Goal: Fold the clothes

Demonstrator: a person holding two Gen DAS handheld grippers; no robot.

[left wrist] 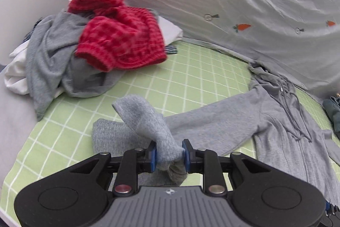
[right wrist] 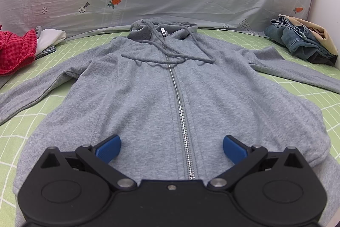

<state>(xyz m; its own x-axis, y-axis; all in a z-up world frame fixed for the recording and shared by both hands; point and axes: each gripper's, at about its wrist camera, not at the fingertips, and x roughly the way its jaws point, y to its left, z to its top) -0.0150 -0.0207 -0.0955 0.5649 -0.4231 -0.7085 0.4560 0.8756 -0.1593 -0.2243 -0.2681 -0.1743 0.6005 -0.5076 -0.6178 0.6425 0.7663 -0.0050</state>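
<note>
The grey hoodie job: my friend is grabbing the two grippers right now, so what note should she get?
Left gripper: shut on the sleeve cuff of the grey hoodie, lifted off the bed.
Right gripper: open, empty, over the hoodie's hem near the zipper.
Hoodie lies flat, front up, zipped, on the green checked sheet; other sleeve spread out.
Done: hoodie laid out.
Left: fold both sleeves in, fold the body, then the unfolded pile with the red sweater.
</note>
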